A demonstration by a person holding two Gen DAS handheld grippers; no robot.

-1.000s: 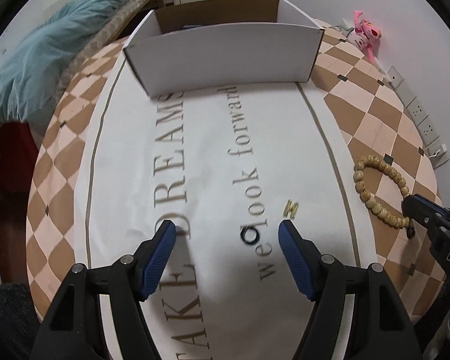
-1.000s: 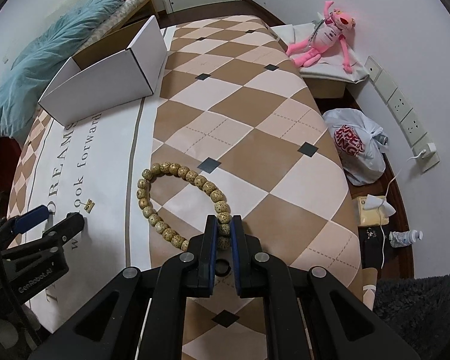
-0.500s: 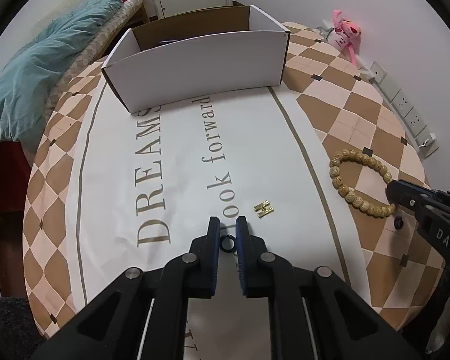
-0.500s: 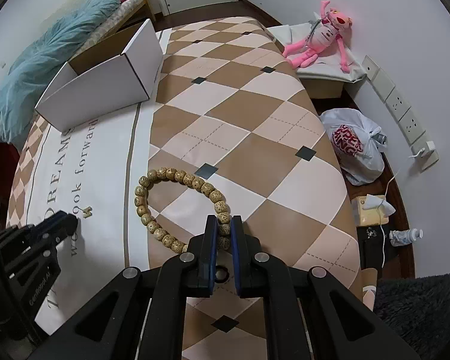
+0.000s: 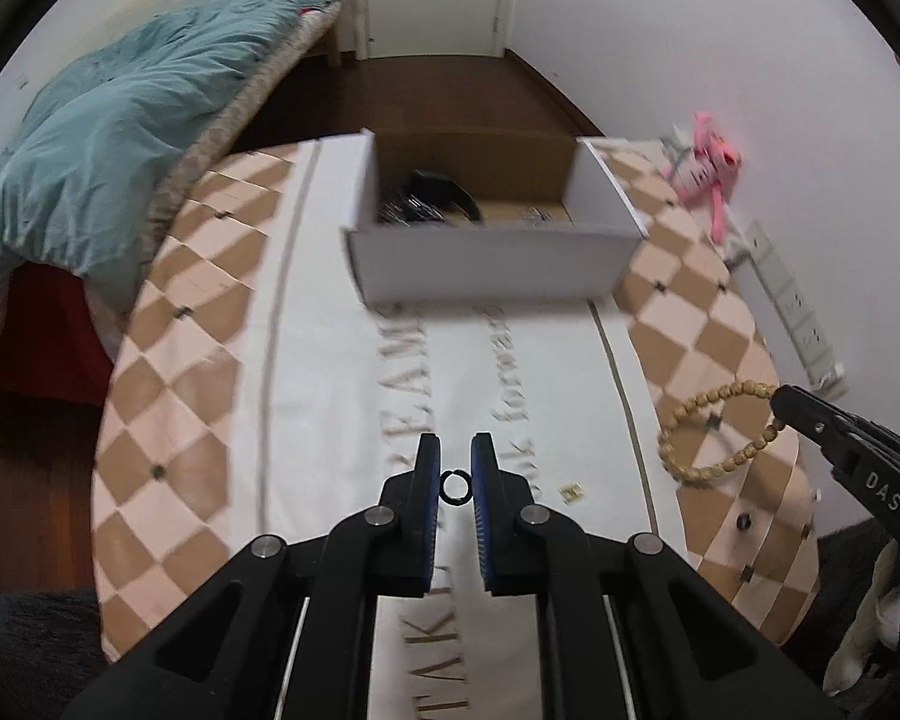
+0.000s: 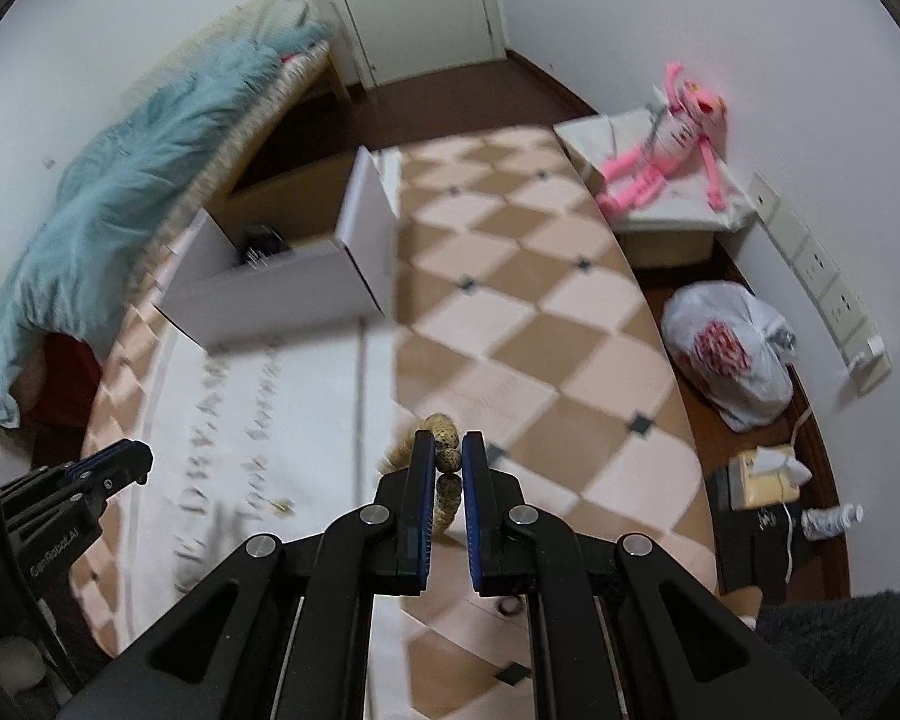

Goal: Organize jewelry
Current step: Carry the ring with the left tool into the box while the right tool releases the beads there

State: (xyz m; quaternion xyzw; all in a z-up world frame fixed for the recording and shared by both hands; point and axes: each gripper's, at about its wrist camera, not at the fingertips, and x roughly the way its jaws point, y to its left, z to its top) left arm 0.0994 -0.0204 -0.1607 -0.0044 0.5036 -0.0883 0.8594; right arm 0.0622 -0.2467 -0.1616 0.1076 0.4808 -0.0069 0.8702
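1. Left wrist view showed the left gripper (image 5: 456, 468) nearly closed, its blue pads clamped on a small black ring (image 5: 454, 486) that sat upright between them, clear of the cloth.
2. The white cardboard box (image 5: 486, 267) served as the landmark: it stood open-topped on the patterned tablecloth (image 5: 342, 396), at the far end from both grippers, with dark items (image 5: 426, 198) lying in its left part.
3. The ring and the left gripper were well short of the box, on the near side of it, above the white lettered band of the cloth.
4. A small gold piece (image 5: 572, 492) lay on the cloth nearer the camera than the box and to the right of the ring, apart from it.
5. Right wrist view showed the right gripper (image 6: 448, 456) also nearly closed, gripping a wooden bead bracelet (image 6: 444, 462) by one or two beads; the rest of the strand hung blurred from its tips.
6. In the left wrist view the bracelet (image 5: 714, 432) hung as a loop from the right gripper (image 5: 780, 399), near and to the right of the box, over the checked part of the cloth; whether its lower edge touched the cloth could not be told.
7. A pink plush toy (image 6: 666, 150) lay to the right of the box, beyond the table edge.
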